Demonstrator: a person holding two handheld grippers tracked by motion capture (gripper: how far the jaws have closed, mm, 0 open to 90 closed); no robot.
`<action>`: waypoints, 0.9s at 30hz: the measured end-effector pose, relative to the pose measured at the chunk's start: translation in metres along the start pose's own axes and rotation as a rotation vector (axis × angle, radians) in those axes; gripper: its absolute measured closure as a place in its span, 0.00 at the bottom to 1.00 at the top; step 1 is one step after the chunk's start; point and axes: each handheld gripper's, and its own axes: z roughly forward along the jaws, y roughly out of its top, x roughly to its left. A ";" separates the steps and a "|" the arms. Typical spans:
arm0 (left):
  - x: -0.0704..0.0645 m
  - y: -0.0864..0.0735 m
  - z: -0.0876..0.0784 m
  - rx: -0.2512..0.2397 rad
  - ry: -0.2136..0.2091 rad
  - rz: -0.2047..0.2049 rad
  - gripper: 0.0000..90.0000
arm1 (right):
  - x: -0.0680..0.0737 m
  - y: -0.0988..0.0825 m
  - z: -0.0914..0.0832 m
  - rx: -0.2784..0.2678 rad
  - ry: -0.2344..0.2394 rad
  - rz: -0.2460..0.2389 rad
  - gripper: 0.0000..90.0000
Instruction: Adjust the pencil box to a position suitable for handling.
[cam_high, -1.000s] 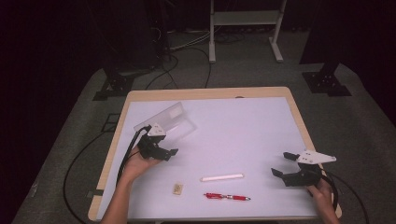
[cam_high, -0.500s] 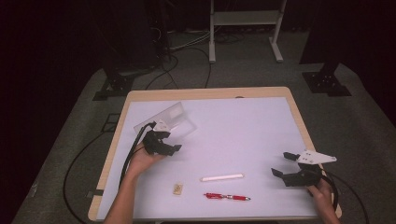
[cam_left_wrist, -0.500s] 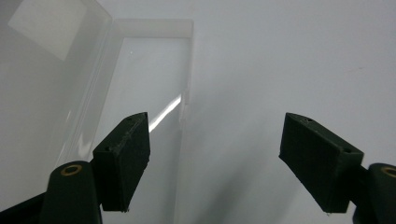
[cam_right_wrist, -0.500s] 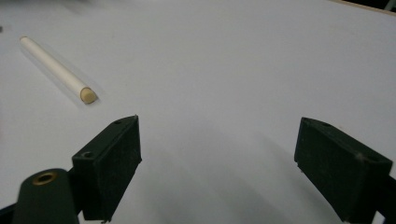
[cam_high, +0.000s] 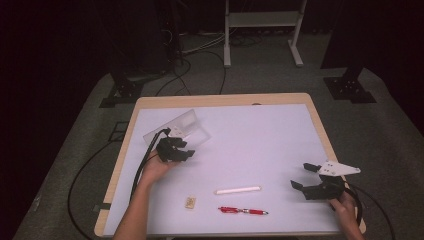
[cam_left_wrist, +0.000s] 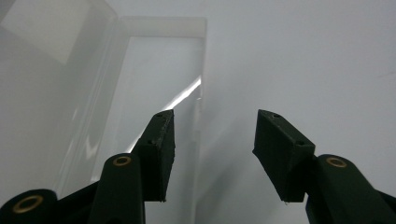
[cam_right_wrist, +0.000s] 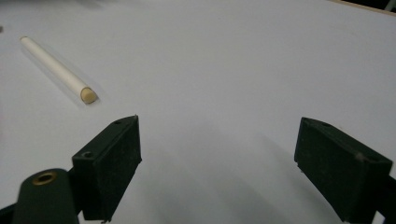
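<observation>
Straddling the clear case's (cam_left_wrist: 154, 79) wall, left tongs (cam_left_wrist: 212, 135) have been closing, unclamped; right tongs (cam_right_wrist: 217, 163) gape empty.

Left gripper (cam_left_wrist: 212, 140): jaws at bottom of frame, just been closing, gap remains. Clear plastic case (cam_left_wrist: 140, 79) fills left and upper centre; its near wall seems between the jaws (contact unclear). White table (cam_left_wrist: 317, 56) at right.

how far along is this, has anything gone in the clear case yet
Done: the clear case lies open on the table, with nothing visible inside.

In hand: the left gripper is at the case's edge, its jaws just been closing around the wall, pads not yet pressing. The right gripper waits open, holding nothing.

Left: the white stick, red pen and small eraser lie untouched on the table.
</observation>
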 end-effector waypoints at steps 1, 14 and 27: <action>0.001 -0.001 0.001 0.008 -0.002 -0.006 0.58 | 0.000 0.000 0.000 0.000 0.001 0.000 0.15; 0.006 -0.006 0.008 0.045 -0.023 -0.020 0.84 | 0.000 0.000 0.000 -0.001 0.001 0.000 0.15; 0.008 -0.008 0.010 0.063 -0.016 -0.008 0.97 | 0.000 0.000 0.000 -0.001 0.000 0.001 0.15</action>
